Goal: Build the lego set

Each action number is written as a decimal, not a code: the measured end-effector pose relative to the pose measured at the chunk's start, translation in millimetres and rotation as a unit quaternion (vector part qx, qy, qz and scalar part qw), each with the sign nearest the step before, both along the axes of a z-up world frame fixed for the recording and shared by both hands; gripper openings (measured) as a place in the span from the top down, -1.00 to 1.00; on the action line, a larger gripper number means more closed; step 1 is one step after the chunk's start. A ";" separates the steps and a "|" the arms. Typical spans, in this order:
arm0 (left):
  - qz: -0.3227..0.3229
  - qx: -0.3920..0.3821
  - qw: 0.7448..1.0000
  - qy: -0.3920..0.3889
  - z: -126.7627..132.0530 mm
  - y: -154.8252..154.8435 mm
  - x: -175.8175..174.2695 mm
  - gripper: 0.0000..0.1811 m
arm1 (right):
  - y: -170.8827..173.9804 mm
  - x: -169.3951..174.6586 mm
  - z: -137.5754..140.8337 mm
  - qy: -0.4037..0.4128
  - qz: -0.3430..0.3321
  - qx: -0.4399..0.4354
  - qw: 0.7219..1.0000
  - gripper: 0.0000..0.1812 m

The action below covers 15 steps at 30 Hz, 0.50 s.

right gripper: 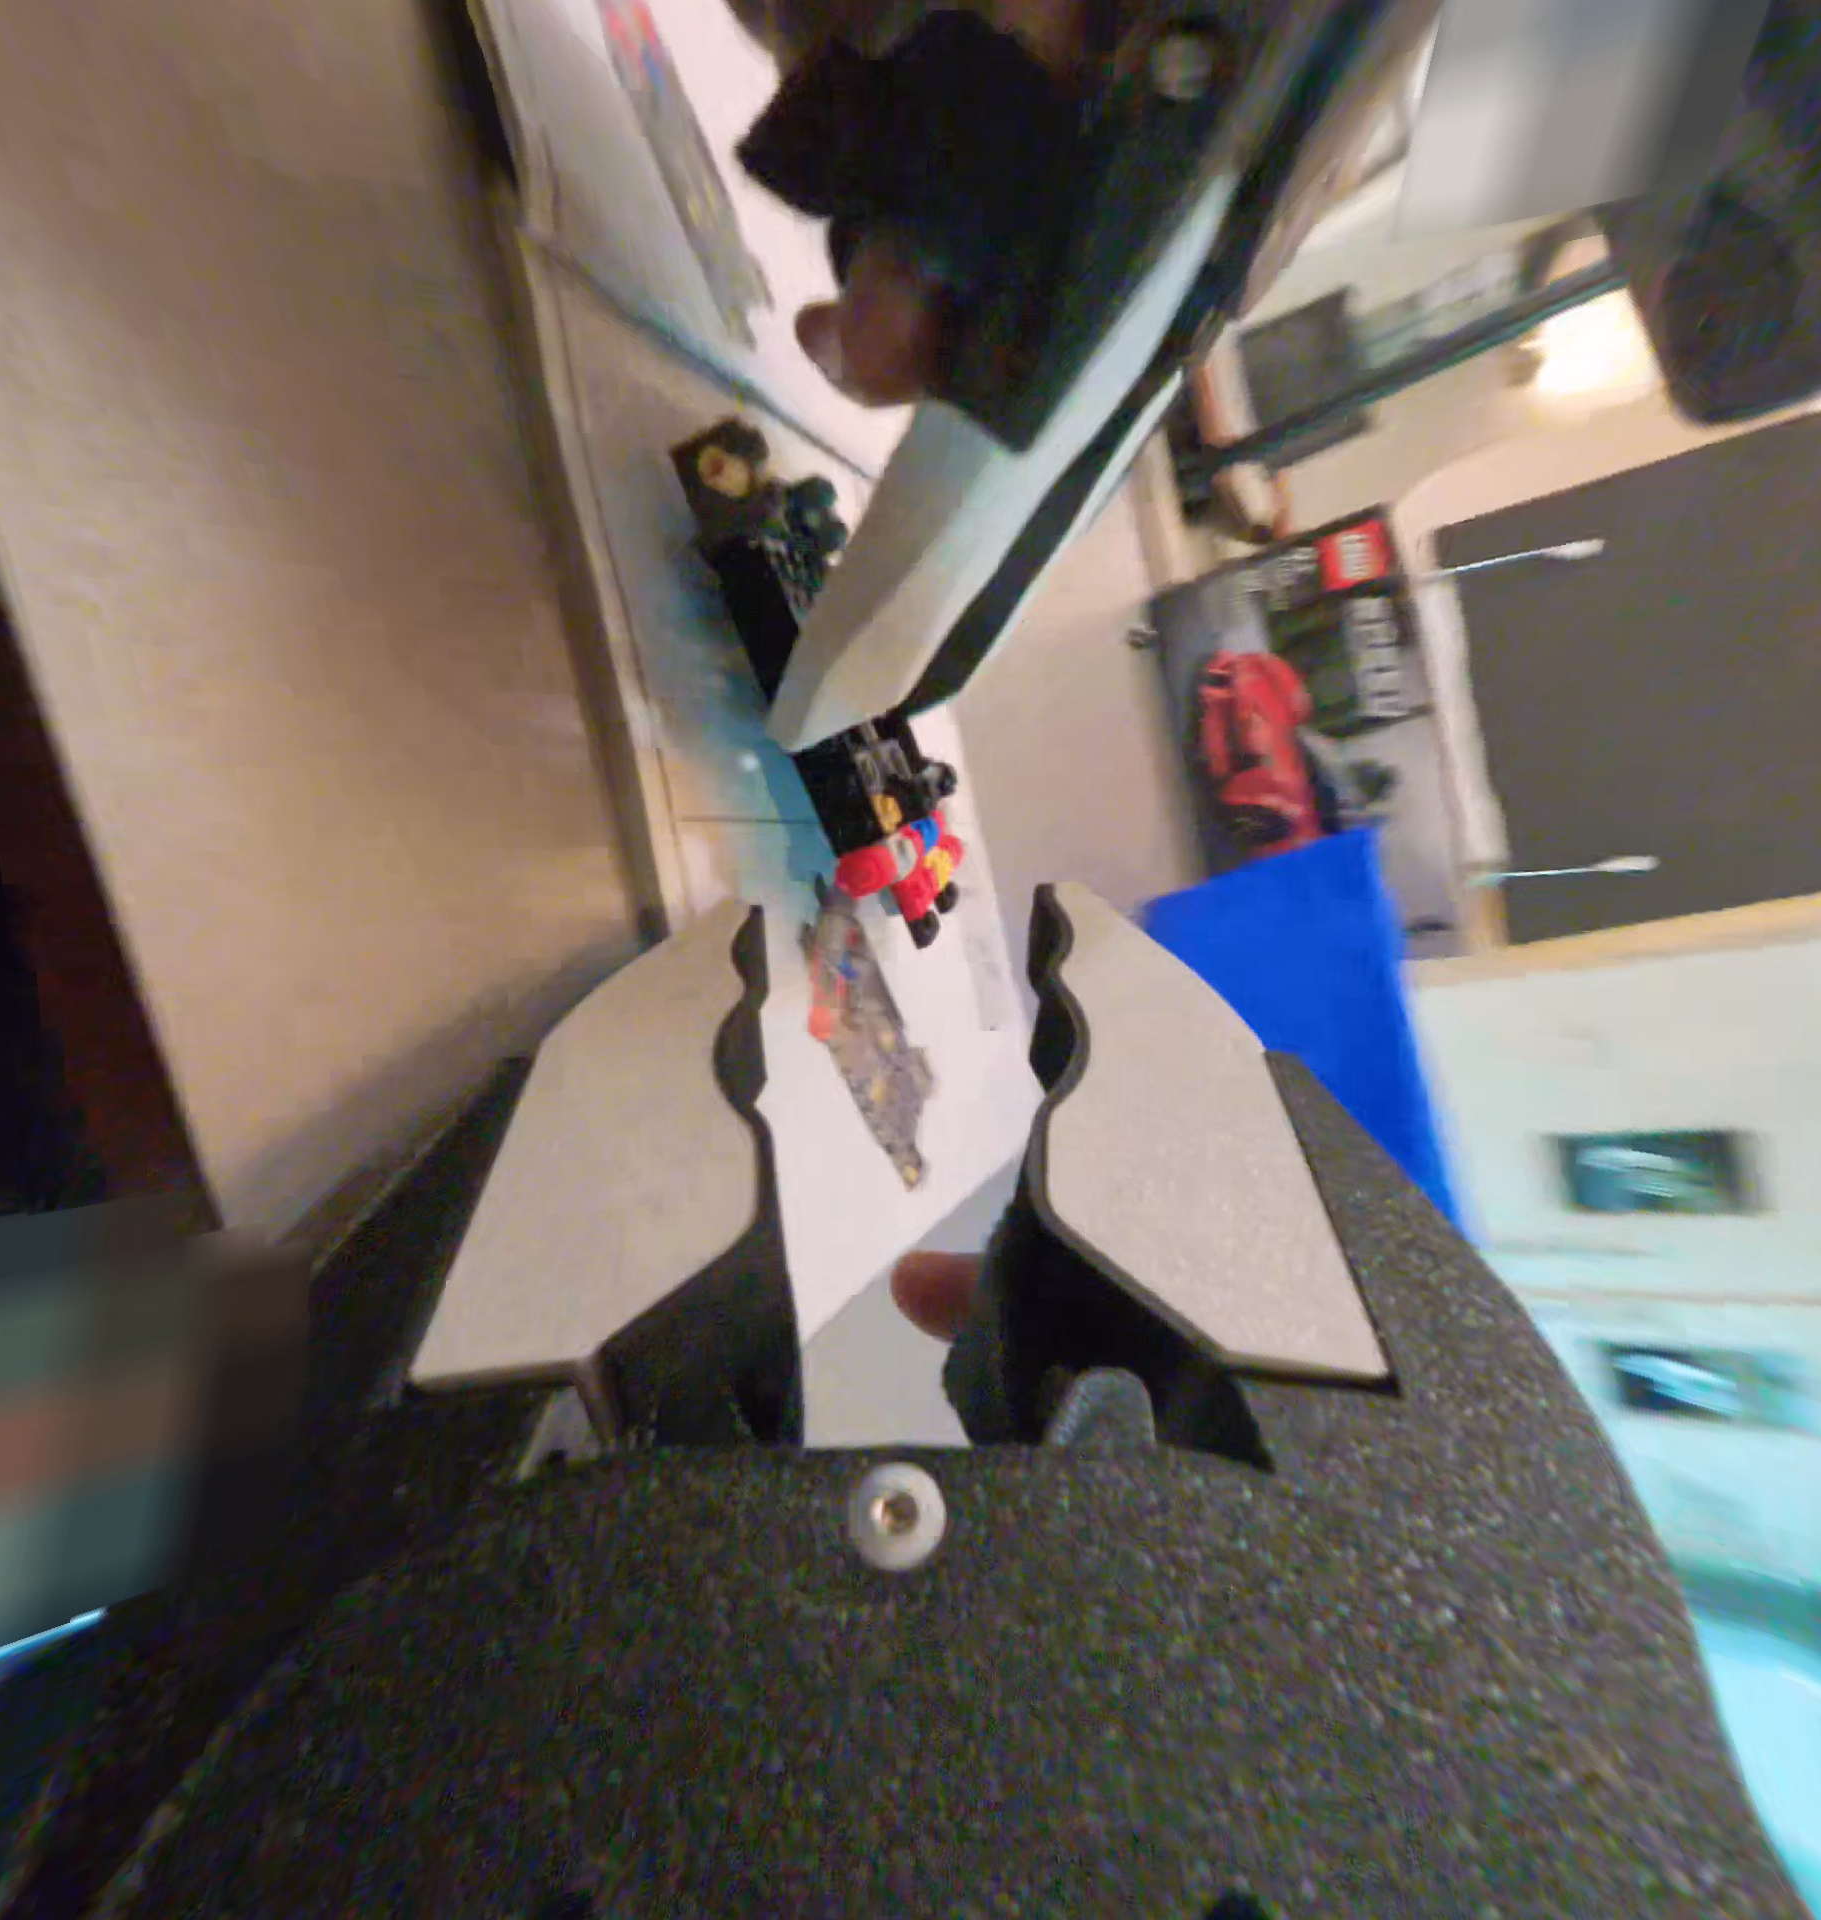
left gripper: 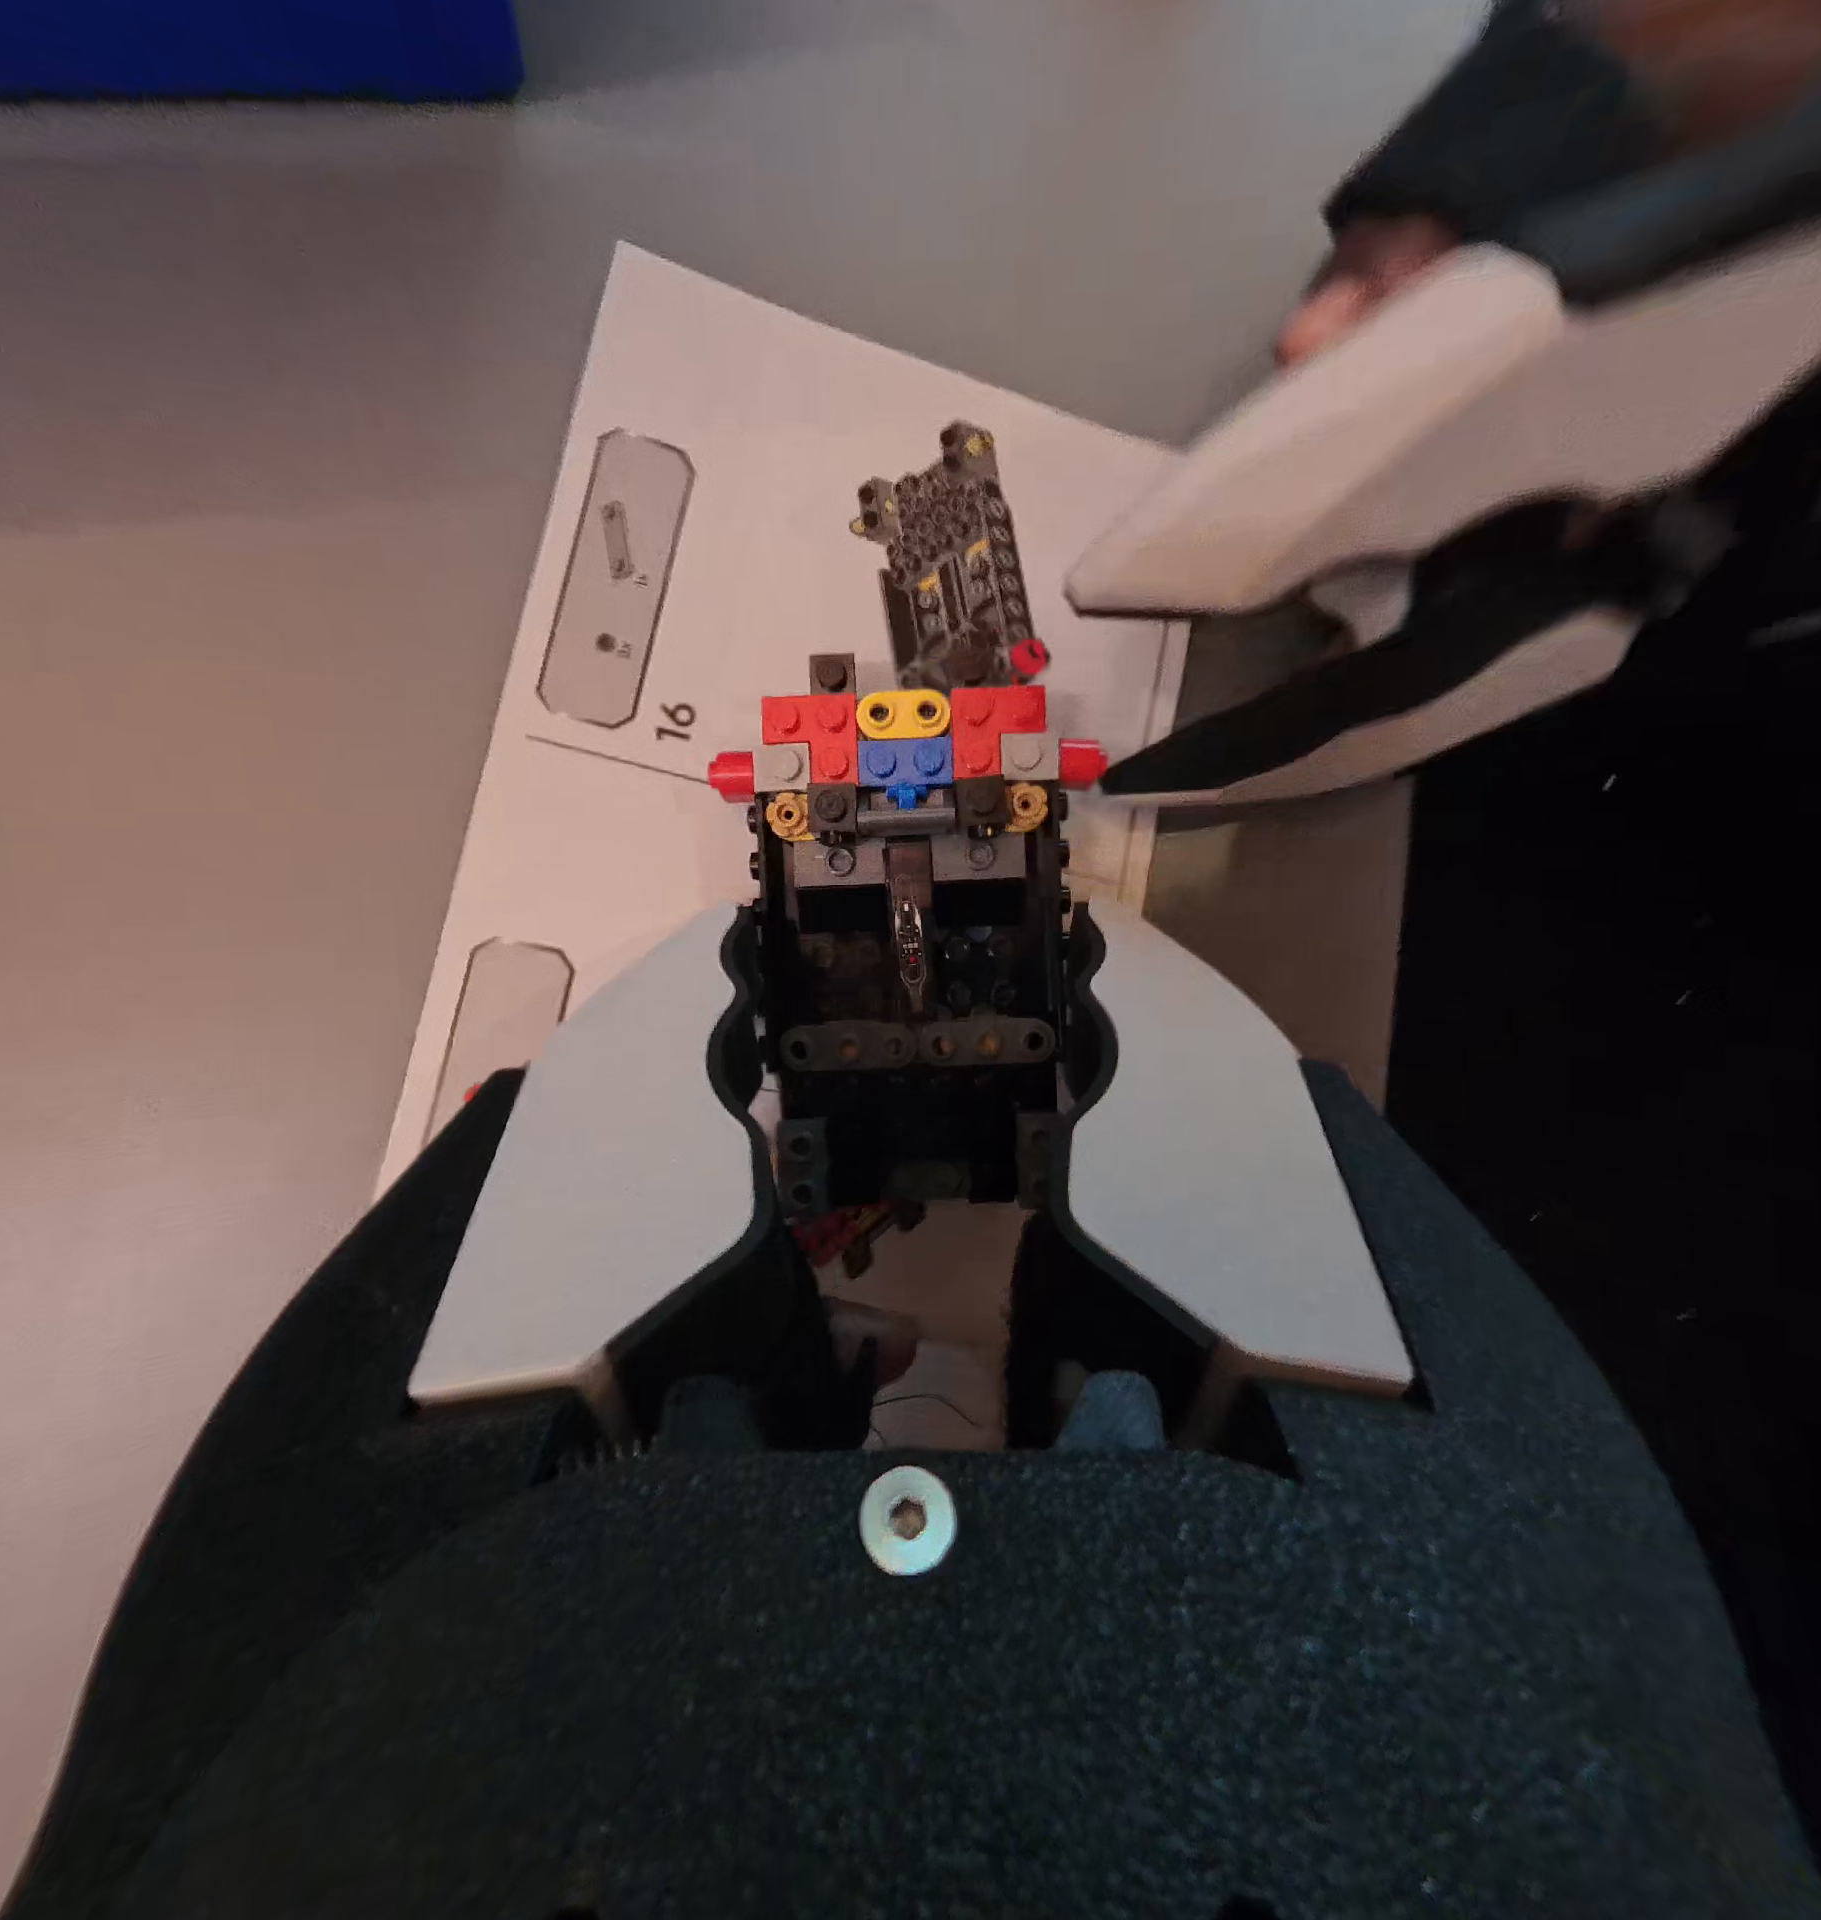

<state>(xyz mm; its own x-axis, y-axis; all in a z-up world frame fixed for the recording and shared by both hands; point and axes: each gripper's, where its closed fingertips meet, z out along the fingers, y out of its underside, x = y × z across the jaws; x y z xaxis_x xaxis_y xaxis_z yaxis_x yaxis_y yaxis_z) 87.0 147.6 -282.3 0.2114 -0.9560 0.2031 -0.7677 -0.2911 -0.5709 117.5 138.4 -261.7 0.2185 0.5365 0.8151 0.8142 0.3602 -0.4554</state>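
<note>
**Black Lego body clamped in my left gripper**

Black and dark grey bricks make up most of the Lego model [left gripper: 906, 935], and my left gripper [left gripper: 911, 997] is closed on its sides, holding it above the instruction sheet [left gripper: 781, 416]. The model's far end carries red, yellow and blue bricks, with a red stud sticking out on each side. The sheet lies on the pale grey table [left gripper: 210, 623].

From the left wrist view, my right gripper [left gripper: 1103, 686] comes in from the far right, blurred, its dark lower fingertip [left gripper: 1129, 777] just beside the right red stud; I cannot tell whether they touch. In the right wrist view that gripper [right gripper: 895, 920] has its jaws apart with nothing between them, and the model [right gripper: 885, 821] sits just beyond the tips, partly under the left gripper's pale finger [right gripper: 885, 623].

Farther off I see a blue bin [right gripper: 1290, 997] and the set's box [right gripper: 1290, 686] with a red car pictured on it.
</note>
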 end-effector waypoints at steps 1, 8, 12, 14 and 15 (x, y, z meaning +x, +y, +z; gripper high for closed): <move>-0.025 0.017 1.000 0.005 -1.5 -3.2 -0.2 0.37 | -3.9 -1.8 -0.6 0.035 0.019 -0.054 0.998 0.43; -0.193 0.142 0.970 0.037 -5.6 -16.5 -0.5 0.37 | -22.9 -8.9 2.7 0.219 0.107 -0.450 0.859 0.18; -0.195 0.132 0.971 0.030 -6.5 -17.1 0.0 0.37 | -9.0 -9.8 -7.4 0.195 0.085 -0.441 0.872 0.14; -0.196 0.131 0.972 0.022 -6.6 -17.5 0.0 0.37 | -9.2 -12.3 -13.5 0.174 0.076 -0.441 0.877 0.15; -0.196 0.126 0.972 0.021 -6.8 -17.9 -0.4 0.37 | -10.5 -13.8 -16.9 0.164 0.072 -0.445 0.878 0.14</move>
